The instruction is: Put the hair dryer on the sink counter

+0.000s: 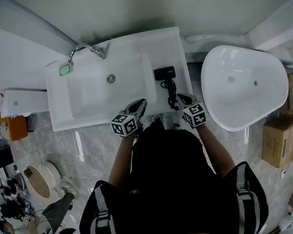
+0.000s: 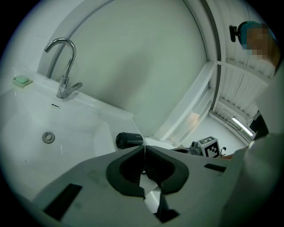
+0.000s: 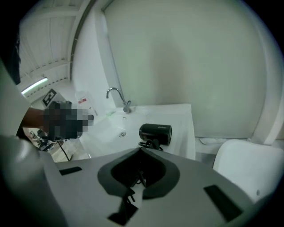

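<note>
Along the right edge of the tabletop (image 1: 173, 45), the head view shows the dryer (image 1: 164, 73) lying flat beside the basin (image 1: 83, 94), its cord (image 1: 172, 94) trailing toward the front edge. The left gripper (image 1: 143, 103) hangs over the front edge near the basin's right corner. The right gripper (image 1: 181, 96) sits at the front right corner, just beside the cord's end.

From the left gripper view, the left gripper (image 2: 144, 147) has its fingers pressed together at the tips with nothing between them. The dryer (image 2: 129, 140) lies just past them, and the faucet (image 2: 64, 66) stands at the back edge.

From the right gripper view, the right gripper (image 3: 140, 150) also has its fingers closed tip to tip, with nothing visibly clamped. The dryer (image 3: 155, 133) rests on the tabletop ahead, its looped cord (image 3: 148, 144) just beyond the tips.
</note>
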The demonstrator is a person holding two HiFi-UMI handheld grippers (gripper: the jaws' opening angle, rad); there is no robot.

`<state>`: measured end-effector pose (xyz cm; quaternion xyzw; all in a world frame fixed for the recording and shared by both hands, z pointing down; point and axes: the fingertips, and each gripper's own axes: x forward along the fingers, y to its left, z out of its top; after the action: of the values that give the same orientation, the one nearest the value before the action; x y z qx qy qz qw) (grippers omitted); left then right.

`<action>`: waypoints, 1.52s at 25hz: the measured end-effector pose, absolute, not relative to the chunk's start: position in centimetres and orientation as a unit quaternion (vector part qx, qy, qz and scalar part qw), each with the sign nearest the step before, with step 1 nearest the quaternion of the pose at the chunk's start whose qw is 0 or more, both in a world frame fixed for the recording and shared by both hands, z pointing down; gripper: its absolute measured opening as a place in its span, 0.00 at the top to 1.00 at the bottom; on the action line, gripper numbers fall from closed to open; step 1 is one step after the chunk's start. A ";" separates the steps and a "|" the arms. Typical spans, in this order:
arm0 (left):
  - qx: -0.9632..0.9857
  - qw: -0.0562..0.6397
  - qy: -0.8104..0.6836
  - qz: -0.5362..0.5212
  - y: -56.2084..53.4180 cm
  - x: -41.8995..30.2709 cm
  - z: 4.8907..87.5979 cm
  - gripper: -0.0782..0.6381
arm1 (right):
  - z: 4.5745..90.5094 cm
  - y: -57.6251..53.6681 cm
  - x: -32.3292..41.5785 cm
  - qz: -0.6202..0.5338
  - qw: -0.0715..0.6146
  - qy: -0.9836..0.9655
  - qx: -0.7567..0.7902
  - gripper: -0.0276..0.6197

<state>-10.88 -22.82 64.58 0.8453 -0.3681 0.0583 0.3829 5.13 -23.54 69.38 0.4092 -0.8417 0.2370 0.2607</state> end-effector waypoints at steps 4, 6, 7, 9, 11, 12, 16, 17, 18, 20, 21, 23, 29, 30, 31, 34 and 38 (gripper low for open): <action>0.849 0.381 -0.361 0.068 -20.9 -8.8 64.3 0.87 | 66.7 -21.5 5.8 0.205 0.244 -0.865 0.387 0.87; 0.850 0.379 -0.358 0.071 -20.0 -7.8 64.2 0.87 | 65.9 -20.6 6.6 0.203 0.237 -0.867 0.388 0.87; 0.851 0.378 -0.357 0.071 -19.5 -7.4 64.1 0.87 | 65.6 -20.1 7.0 0.203 0.235 -0.867 0.390 0.87; 0.854 0.375 -0.354 0.072 -18.7 -6.4 63.9 0.87 | 65.3 -19.2 7.9 0.201 0.232 -0.867 0.393 0.87; 0.856 0.371 -0.353 0.073 -18.0 -5.4 63.7 0.87 | 65.2 -18.4 8.6 0.198 0.232 -0.868 0.392 0.87; 0.857 0.368 -0.353 0.072 -17.6 -5.0 63.6 0.87 | 65.1 -18.0 9.0 0.197 0.232 -0.868 0.392 0.87; 0.859 0.363 -0.355 0.070 -16.1 -3.7 63.2 0.87 | 65.4 -16.4 10.5 0.193 0.235 -0.869 0.391 0.87; 0.859 0.361 -0.357 0.070 -15.6 -3.5 63.1 0.87 | 65.6 -16.0 10.9 0.192 0.238 -0.868 0.391 0.87; 0.859 0.361 -0.358 0.070 -15.1 -3.2 63.1 0.87 | 65.8 -15.7 11.2 0.192 0.240 -0.868 0.391 0.87; 0.858 0.359 -0.361 0.070 -14.3 -2.9 63.1 0.87 | 65.9 -15.1 11.8 0.192 0.240 -0.868 0.390 0.87; 0.857 0.359 -0.363 0.071 -13.8 -2.8 63.1 0.87 | 65.8 -14.8 11.9 0.191 0.239 -0.869 0.390 0.87; 0.855 0.358 -0.368 0.071 -13.0 -2.7 63.2 0.87 | 65.7 -14.2 12.1 0.190 0.236 -0.871 0.387 0.87; 0.852 0.353 -0.382 0.067 -11.3 -2.8 63.1 0.87 | 66.0 -12.7 12.6 0.191 0.238 -0.874 0.379 0.87; 0.851 0.352 -0.384 0.066 -11.1 -2.9 63.1 0.87 | 66.1 -12.4 12.6 0.191 0.238 -0.874 0.379 0.87; 0.850 0.352 -0.386 0.065 -10.9 -3.0 63.1 0.87 | 66.2 -12.2 12.6 0.191 0.238 -0.874 0.379 0.87; 0.849 0.352 -0.389 0.063 -10.1 -3.1 63.3 0.87 | 66.4 -11.5 12.6 0.191 0.238 -0.873 0.380 0.87; 0.849 0.352 -0.390 0.064 -9.4 -2.7 63.3 0.87 | 66.3 -10.9 13.0 0.190 0.237 -0.873 0.382 0.87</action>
<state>-2.70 -9.39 63.26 0.8487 -0.3897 0.0642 0.3518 12.98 -10.95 66.27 0.3821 -0.8727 0.1898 0.2373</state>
